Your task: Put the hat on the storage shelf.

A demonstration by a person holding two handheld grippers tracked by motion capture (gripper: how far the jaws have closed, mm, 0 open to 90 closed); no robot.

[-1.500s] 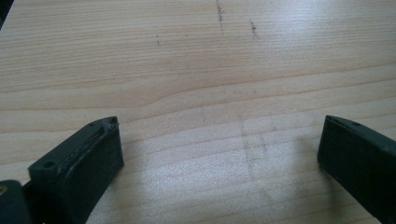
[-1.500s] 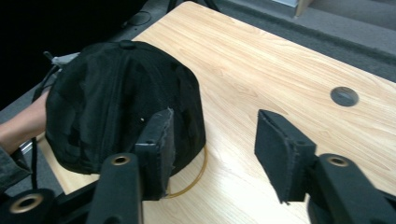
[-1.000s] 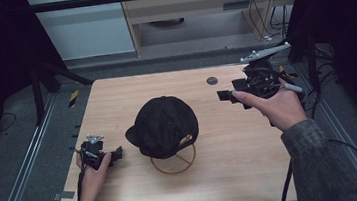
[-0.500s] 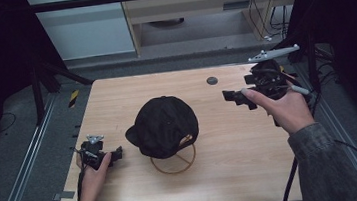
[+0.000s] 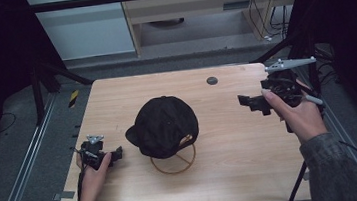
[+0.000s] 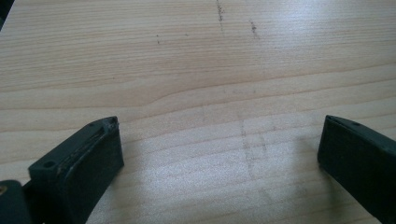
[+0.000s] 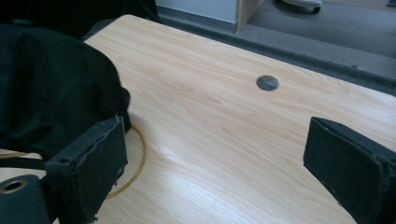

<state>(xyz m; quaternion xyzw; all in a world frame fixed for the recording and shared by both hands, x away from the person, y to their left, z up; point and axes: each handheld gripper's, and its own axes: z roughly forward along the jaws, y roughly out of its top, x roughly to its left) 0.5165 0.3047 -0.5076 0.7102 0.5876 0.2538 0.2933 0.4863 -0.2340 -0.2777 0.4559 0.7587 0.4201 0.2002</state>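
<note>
You rested your left gripper (image 5: 116, 152) on the light wooden table (image 5: 243, 159) just left of the black fabric baseball cap (image 5: 165, 126), jaws spread wide over bare wood, apparently parked. The cap sat mid-table, crown up, on a thin tan wire ring (image 5: 175, 162), seemingly its stand. You held your right gripper (image 5: 252, 104) raised, well right of the cap, jaws wide apart and empty, pointing towards it.
</note>
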